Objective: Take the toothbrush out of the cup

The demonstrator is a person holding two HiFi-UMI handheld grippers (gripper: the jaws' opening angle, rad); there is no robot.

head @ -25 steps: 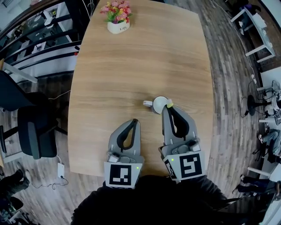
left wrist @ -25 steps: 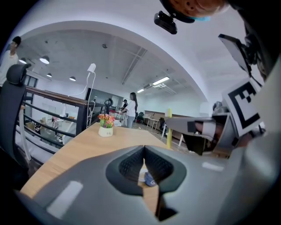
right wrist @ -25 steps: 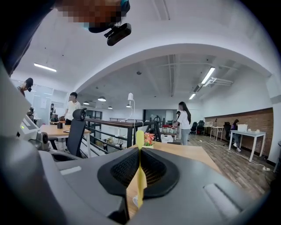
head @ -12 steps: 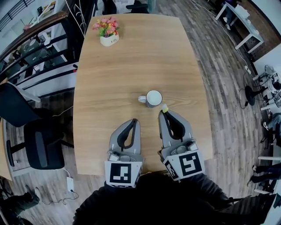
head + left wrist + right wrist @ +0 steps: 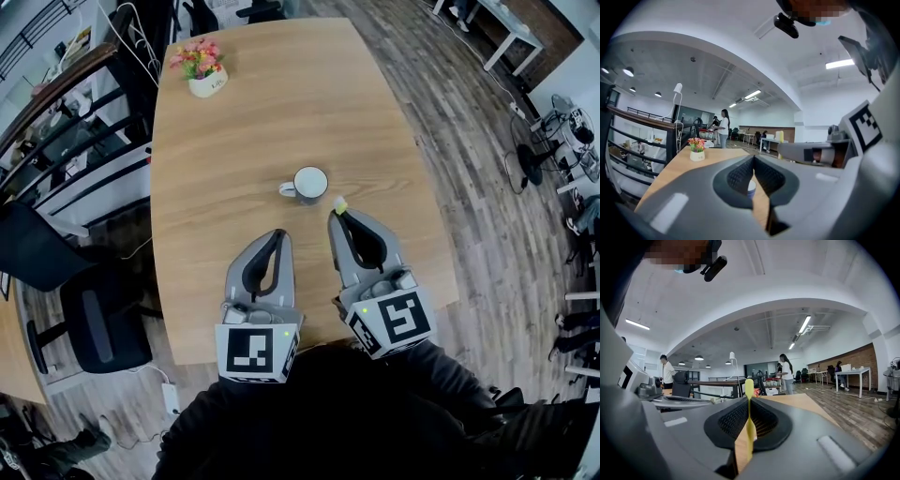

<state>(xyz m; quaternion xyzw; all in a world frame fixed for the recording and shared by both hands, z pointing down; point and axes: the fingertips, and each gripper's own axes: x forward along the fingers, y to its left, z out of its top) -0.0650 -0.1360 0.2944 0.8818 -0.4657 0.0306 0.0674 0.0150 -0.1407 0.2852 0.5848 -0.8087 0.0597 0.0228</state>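
Note:
A white mug [image 5: 309,183] stands upright on the wooden table [image 5: 244,122], handle to its left. My right gripper [image 5: 337,217] is just below and right of the mug, apart from it, shut on a yellow toothbrush [image 5: 340,204] whose end sticks out past the fingertips. In the right gripper view the toothbrush [image 5: 749,425] stands upright, pinched between the ribbed pads [image 5: 735,420] of my right gripper [image 5: 749,401]. My left gripper [image 5: 281,234] hovers nearer the table's front edge, shut and empty. In the left gripper view the mug [image 5: 751,188] peeks from behind the closed left gripper [image 5: 753,158].
A small white pot of pink flowers [image 5: 201,69] stands at the table's far left corner. A black office chair [image 5: 89,323] is left of the table. People [image 5: 723,127] and desks are in the room beyond. Wood floor lies to the right.
My right gripper has drawn back from the mug with the toothbrush, which now hangs clear of the rim. Both grippers moved slightly; the mug stayed in place.

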